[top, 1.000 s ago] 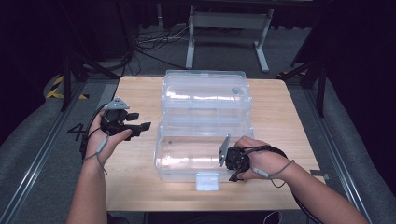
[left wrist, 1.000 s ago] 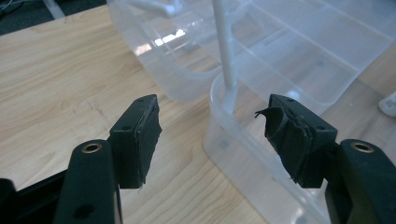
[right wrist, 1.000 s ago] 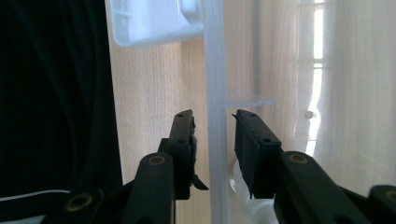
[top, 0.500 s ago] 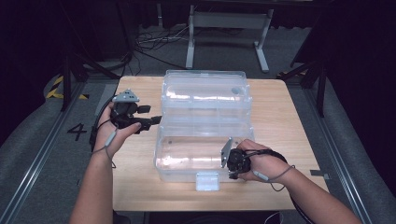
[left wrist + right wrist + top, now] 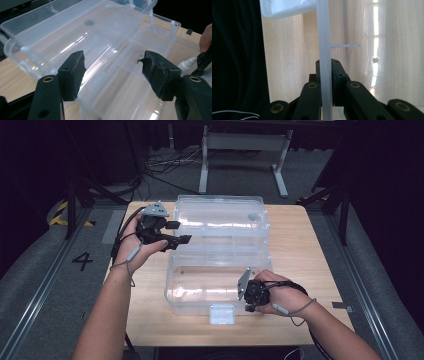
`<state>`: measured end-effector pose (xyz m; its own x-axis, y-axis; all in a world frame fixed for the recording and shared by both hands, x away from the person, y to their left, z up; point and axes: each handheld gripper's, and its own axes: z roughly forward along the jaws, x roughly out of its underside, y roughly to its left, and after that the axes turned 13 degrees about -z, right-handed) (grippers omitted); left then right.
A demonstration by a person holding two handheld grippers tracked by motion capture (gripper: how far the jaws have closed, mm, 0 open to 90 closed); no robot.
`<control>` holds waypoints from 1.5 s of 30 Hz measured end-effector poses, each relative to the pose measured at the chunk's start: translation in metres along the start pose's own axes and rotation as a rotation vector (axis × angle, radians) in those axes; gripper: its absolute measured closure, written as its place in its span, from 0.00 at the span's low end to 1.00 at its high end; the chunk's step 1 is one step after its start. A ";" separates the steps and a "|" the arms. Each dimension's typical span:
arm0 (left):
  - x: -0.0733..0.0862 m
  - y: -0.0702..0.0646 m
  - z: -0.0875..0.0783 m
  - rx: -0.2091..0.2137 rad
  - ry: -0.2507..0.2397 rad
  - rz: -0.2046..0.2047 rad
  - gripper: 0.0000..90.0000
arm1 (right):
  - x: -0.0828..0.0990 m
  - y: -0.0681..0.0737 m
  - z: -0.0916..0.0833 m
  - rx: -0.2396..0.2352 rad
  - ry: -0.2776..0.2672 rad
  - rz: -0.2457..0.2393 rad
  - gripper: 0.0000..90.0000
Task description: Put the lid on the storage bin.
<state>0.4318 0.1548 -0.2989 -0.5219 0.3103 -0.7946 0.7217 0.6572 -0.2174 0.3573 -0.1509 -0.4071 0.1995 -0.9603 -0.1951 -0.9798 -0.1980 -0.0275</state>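
A clear plastic box [image 5: 220, 280] lies open on the wooden table [image 5: 300, 250], its lid [image 5: 220, 217] folded back on the far side. A white latch [image 5: 222, 314] sits at its front edge. My left gripper [image 5: 179, 233] hangs open above the box's left side, near the hinge. In the left gripper view its jaws [image 5: 112, 72] stand wide apart with nothing pinched, and the box shows beyond them. My right gripper [image 5: 246, 301] has just been closing and is now shut on the box's front wall [image 5: 323, 30], which stands upright between the pads [image 5: 337, 75], with the latch [image 5: 287, 7] beyond.
The table's front edge runs just below the latch, with bare wood to the left and right of the box. Beyond the table are a metal stand [image 5: 245, 150] and floor cables [image 5: 160, 165]. A floor mark "4" [image 5: 82, 261] lies left.
My left gripper has risen and moved right and away from me, from beside the box to over its left rim. The right hand stays at the front wall.
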 end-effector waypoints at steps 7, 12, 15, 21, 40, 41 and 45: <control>-0.019 -0.008 0.013 0.011 0.021 0.040 0.37 | 0.001 0.000 0.000 0.002 -0.013 0.004 0.96; -0.031 -0.014 0.028 0.031 0.055 0.066 0.37 | 0.002 0.000 -0.001 -0.001 -0.015 0.000 0.96; -0.038 -0.015 0.039 0.037 0.081 0.082 0.38 | 0.002 0.000 -0.001 -0.003 -0.014 -0.004 0.97; -0.050 -0.017 0.059 0.040 0.121 0.093 0.38 | 0.002 0.000 0.000 -0.002 -0.020 -0.006 0.96; -0.066 -0.023 0.092 0.064 0.199 0.150 0.42 | 0.005 -0.001 0.000 -0.008 -0.038 0.004 0.96; -0.066 -0.023 0.093 0.061 0.202 0.152 0.43 | 0.005 -0.001 0.000 -0.007 -0.039 0.000 0.96; -0.064 -0.022 0.099 0.058 0.219 0.167 0.46 | 0.005 0.000 0.000 -0.003 -0.042 0.002 0.96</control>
<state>0.4942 0.0528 -0.2990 -0.4753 0.5562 -0.6817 0.8272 0.5464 -0.1308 0.3585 -0.1558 -0.4079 0.1970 -0.9516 -0.2357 -0.9801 -0.1970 -0.0239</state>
